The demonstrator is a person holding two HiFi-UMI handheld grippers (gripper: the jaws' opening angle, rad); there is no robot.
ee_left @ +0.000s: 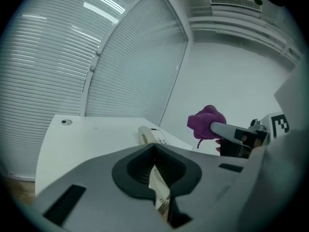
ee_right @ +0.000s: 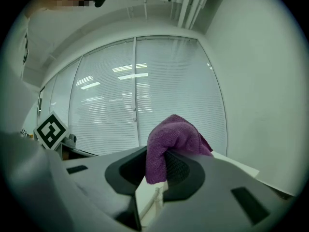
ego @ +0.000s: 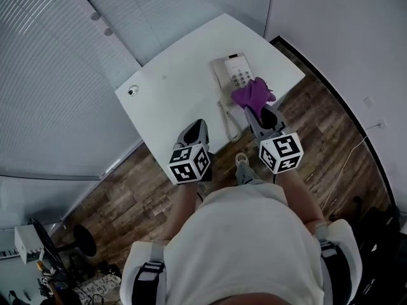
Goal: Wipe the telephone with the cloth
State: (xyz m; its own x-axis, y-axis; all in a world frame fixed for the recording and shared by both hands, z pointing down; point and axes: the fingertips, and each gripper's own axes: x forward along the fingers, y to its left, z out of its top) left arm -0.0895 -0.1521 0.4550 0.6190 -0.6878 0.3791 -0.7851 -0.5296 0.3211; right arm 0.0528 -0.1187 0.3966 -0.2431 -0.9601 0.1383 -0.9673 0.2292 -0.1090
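**Inspector:** Firstly, clearances?

**Assistant:** Desk (ego: 172, 88) shows open white surface left of centre. Blinds (ego: 57, 75) run along its far edge and a wall (ego: 331, 24) stands near its right edge. Wood floor (ego: 318, 126) lies open off the near edge.

**Inspector:** And the telephone?

**Assistant:** White telephone (ego: 232, 74), keypad up, near the right corner; coiled cord (ego: 232, 129) hangs over the near edge. Right gripper (ego: 251, 110) clamps a bunched purple cloth (ego: 253, 94) above its near end. Left gripper (ego: 200, 124), jaws together, empty, left of the cord.
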